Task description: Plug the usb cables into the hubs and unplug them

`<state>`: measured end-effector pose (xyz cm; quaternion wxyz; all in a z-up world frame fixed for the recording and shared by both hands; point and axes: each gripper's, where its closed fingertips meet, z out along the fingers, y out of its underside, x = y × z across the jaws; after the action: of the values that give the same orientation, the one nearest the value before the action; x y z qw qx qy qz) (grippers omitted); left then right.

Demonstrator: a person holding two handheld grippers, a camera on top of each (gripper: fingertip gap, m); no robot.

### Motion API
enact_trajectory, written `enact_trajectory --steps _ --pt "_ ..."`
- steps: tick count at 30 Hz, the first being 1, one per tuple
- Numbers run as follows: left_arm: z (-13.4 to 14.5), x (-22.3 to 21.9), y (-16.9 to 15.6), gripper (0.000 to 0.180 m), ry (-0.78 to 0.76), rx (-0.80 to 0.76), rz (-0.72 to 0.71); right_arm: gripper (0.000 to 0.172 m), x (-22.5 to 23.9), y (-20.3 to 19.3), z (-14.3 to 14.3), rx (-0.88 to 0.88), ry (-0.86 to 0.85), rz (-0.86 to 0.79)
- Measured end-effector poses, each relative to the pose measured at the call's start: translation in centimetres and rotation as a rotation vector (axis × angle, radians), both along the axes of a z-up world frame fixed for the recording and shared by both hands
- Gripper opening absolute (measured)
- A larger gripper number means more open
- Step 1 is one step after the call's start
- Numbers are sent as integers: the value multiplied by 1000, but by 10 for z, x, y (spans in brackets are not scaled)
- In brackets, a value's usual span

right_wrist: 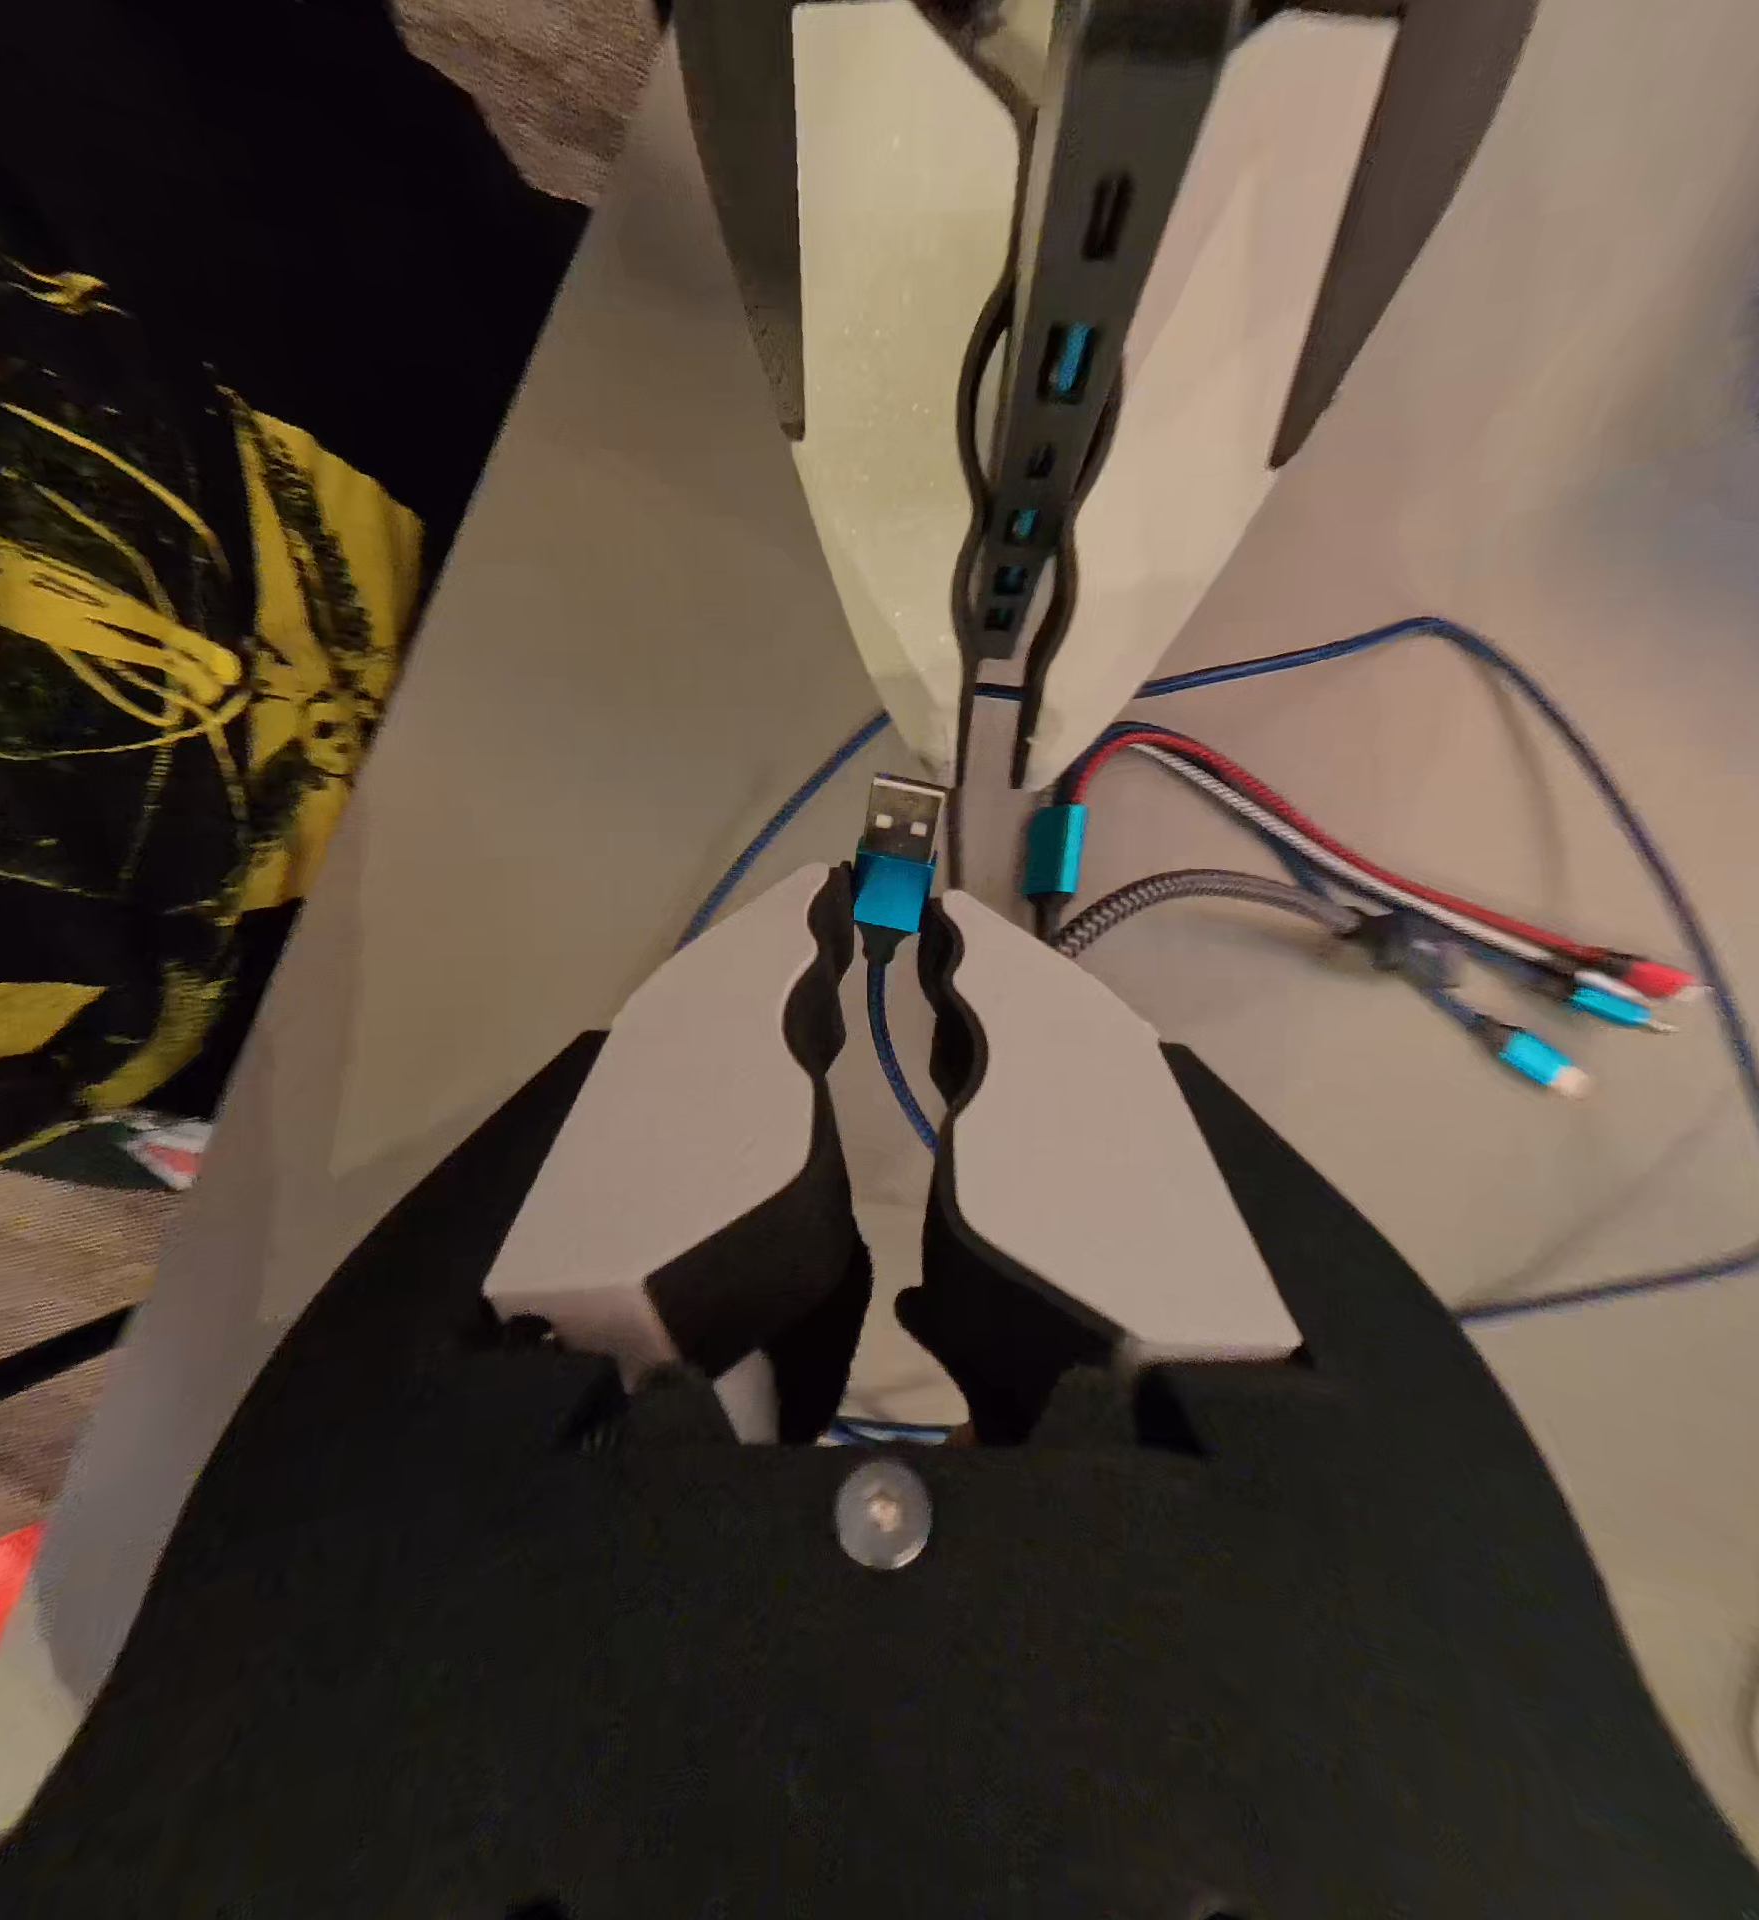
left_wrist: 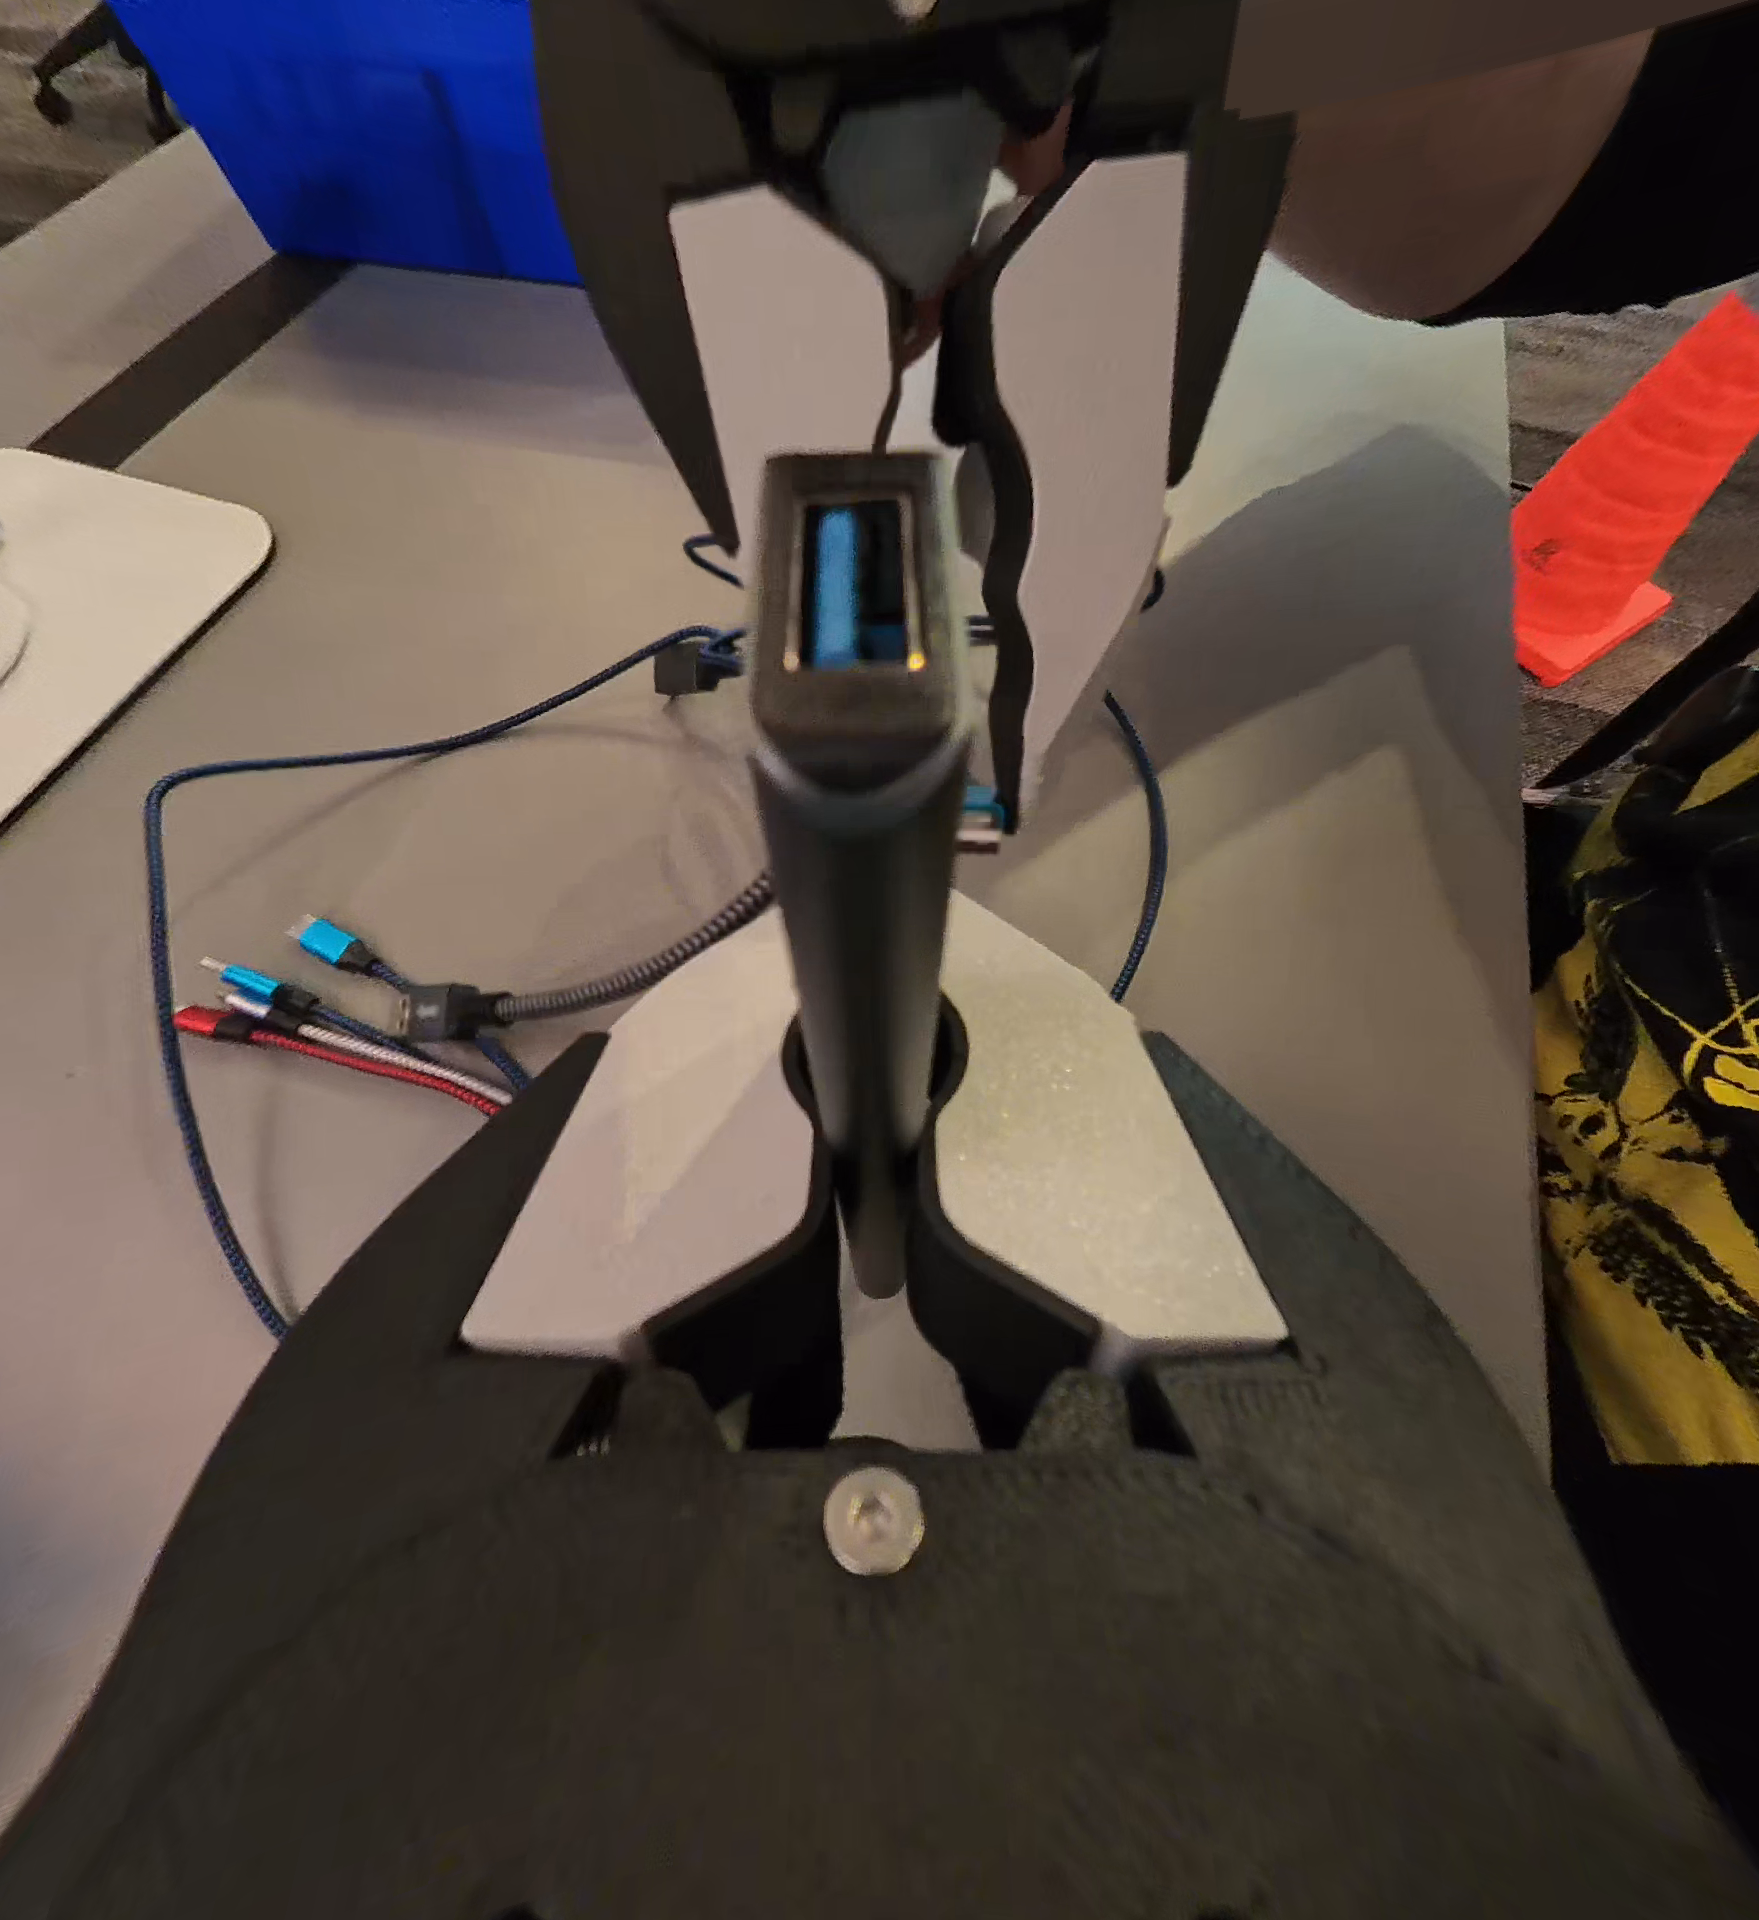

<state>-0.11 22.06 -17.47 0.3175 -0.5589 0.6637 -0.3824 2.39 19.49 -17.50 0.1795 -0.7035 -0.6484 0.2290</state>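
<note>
In the centre of the left wrist view, the left gripper (left_wrist: 870, 1132) is closed on a dark USB hub (left_wrist: 859, 831), its fingers clamped against the slim body so the hub stands up the middle of the frame, its end port with a blue insert facing the camera. From the top of that frame the right gripper (left_wrist: 979, 821) reaches down beside the hub's right edge.

In the right wrist view, the right gripper (right_wrist: 890, 904) pinches a blue-shelled USB plug (right_wrist: 896, 862) at frame centre, both pads pressing its shell; the silver tip sits just below the tips of the left gripper's fingers (right_wrist: 916, 623), close to the hub's lower end but not inserted. Its blue braided cable (right_wrist: 890, 1039) runs back between the fingers.

A bundle of cable ends (right_wrist: 1540, 987), red, white and blue, lies on the grey table (right_wrist: 1477, 1507) at centre right
</note>
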Motion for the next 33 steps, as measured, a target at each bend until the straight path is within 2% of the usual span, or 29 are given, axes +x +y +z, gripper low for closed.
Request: enact_trajectory --steps 4,9,15,19,22,28,33 --pt "0 7 -10 10 -24 41 -27 13 -4 -5 4 -172 156 -3" --pt "2 12 -16 10 -21 185 -41 13 1 -11 4 -428 263 46" --pt "-8 14 -17 10 19 235 -44 13 8 -10 -8 -515 187 91" --pt "-13 10 -9 10 37 214 -20 12 27 -5 -42 -513 12 48" --pt "-18 9 -7 10 57 200 -14 13 28 3 -60 -410 -39 9" --pt "-23 6 -3 10 73 182 -3 26 32 15 -51 -7 -69 -122" --pt "-23 4 0 10 74 173 7 27 19 -2 -57 312 -100 -132"
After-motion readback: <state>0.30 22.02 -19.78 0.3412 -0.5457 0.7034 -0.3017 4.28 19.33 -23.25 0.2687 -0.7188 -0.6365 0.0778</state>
